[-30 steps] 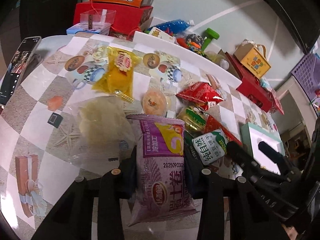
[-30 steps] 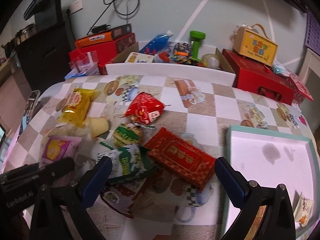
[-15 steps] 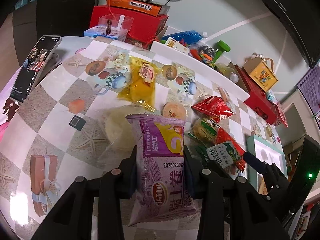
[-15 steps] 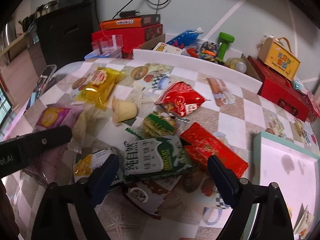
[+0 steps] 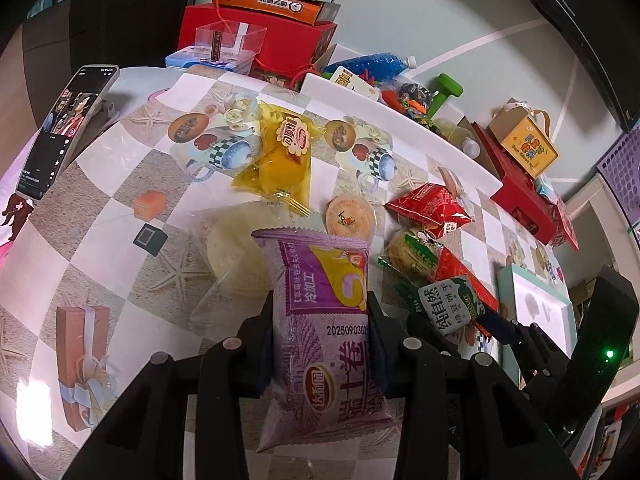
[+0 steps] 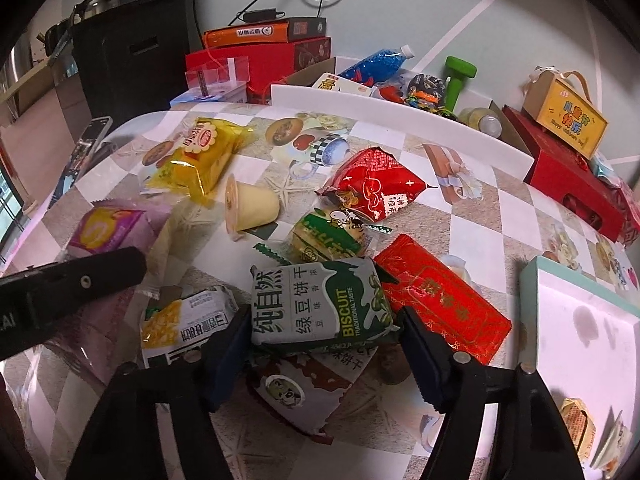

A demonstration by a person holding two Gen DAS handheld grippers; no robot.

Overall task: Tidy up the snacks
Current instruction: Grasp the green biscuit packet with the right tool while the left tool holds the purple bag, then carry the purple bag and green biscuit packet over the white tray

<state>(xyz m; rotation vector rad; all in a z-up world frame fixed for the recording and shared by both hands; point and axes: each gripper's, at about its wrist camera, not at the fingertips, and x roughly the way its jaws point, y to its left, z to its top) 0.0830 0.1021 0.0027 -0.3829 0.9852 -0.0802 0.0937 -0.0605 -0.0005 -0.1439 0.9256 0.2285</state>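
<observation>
Left wrist view: my left gripper (image 5: 320, 344) is clamping a purple plastic snack packet (image 5: 326, 332) above the checkered surface (image 5: 100, 216). My right gripper (image 6: 322, 344) is closing around a green-and-white biscuit packet (image 6: 320, 306) lying amid the snack pile.

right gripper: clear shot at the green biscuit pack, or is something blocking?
Probably yes. The green biscuit pack lies on top of the pile, already between the closing jaws of the right gripper; nothing covers it.

Left tool (image 5: 320, 344) clamped, tilted downward; right tool (image 6: 322, 340) tilted downward too, jaws closing
</observation>
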